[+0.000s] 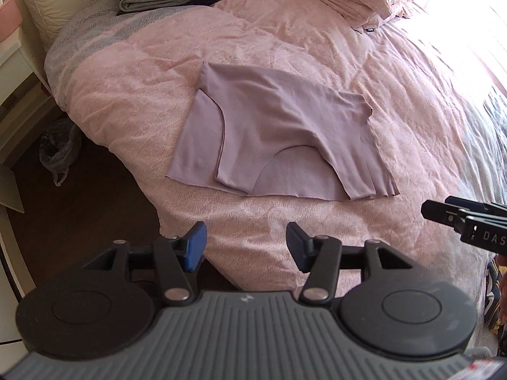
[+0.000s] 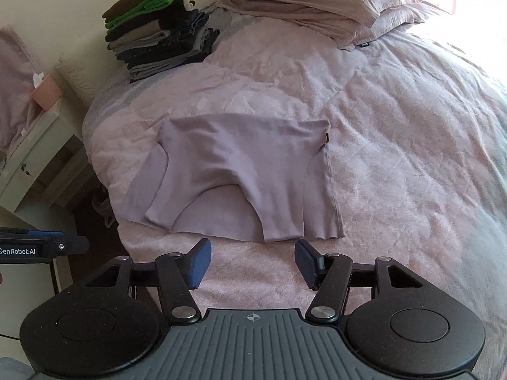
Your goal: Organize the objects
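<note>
A mauve garment [image 1: 269, 133] lies half folded on the pink bedspread [image 1: 126, 95], its sleeves turned inward; it also shows in the right wrist view [image 2: 240, 171]. My left gripper [image 1: 245, 243] is open and empty, hovering just short of the garment's near hem. My right gripper [image 2: 252, 262] is open and empty, close to the near hem as well. The right gripper's side shows at the right edge of the left wrist view [image 1: 465, 221], and the left gripper's side shows at the left edge of the right wrist view [image 2: 41, 247].
A stack of folded dark and green clothes [image 2: 158, 28] stands at the bed's far left corner. Pillows [image 2: 332, 3] lie at the head. A white nightstand [image 2: 35, 145] with a pink box [image 2: 46, 91] stands left of the bed, with a plastic bag [image 1: 58, 148] on the floor.
</note>
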`<state>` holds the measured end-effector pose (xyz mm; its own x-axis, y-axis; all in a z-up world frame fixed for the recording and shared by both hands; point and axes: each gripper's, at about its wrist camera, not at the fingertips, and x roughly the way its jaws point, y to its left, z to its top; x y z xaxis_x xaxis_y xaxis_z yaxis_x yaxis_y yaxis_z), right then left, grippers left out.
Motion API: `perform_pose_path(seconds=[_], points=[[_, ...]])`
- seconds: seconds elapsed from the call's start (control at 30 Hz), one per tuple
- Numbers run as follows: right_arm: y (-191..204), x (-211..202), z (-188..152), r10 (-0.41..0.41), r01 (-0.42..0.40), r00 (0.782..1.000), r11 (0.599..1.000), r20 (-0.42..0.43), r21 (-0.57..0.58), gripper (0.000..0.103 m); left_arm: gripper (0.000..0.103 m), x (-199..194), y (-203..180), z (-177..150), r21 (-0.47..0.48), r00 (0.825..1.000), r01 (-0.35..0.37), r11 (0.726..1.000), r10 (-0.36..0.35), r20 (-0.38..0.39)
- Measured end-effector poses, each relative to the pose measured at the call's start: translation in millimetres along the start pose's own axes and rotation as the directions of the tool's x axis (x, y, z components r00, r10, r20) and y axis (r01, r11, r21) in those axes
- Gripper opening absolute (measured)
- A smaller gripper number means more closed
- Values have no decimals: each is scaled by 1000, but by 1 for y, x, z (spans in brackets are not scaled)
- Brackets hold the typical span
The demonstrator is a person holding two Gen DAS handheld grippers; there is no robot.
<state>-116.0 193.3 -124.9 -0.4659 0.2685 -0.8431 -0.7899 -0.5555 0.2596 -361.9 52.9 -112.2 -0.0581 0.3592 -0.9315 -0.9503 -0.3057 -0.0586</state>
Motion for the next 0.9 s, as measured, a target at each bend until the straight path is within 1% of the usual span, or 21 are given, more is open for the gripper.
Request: perform_pose_path(seconds=[0.23, 0.37, 0.47, 0.6, 0.7, 0.77, 0.9], points=[[2, -5, 0, 25, -25, 1000, 1000, 8, -7, 56, 53, -9, -2, 0, 4, 1000, -3, 1000, 3, 22], [1, 1, 0, 35, -35, 999, 999, 0, 5, 56, 53, -4, -1, 3, 5, 1000, -5, 1000, 5, 12], [-6, 6, 1, 43, -43, 999, 999, 5, 32, 56, 53, 4, 4, 8, 0, 1000, 9, 1000, -9, 8], [-29, 20, 7, 57, -62, 997, 993, 43, 103, 56, 52, 19, 16, 18, 4, 998, 40, 999, -40, 42], [-51, 38, 14, 54, -63, 996, 990, 75, 130, 56, 51, 38, 29, 29, 3, 996, 61, 998, -61, 64], [-66, 53, 19, 43, -55, 996, 987, 84, 150, 55, 49, 54, 38, 37, -1, 995, 72, 997, -72, 63], [-106, 93, 27, 58, -79, 994, 970, 97, 229, 55, 48, 90, 54, 57, -13, 997, 70, 997, -69, 38]])
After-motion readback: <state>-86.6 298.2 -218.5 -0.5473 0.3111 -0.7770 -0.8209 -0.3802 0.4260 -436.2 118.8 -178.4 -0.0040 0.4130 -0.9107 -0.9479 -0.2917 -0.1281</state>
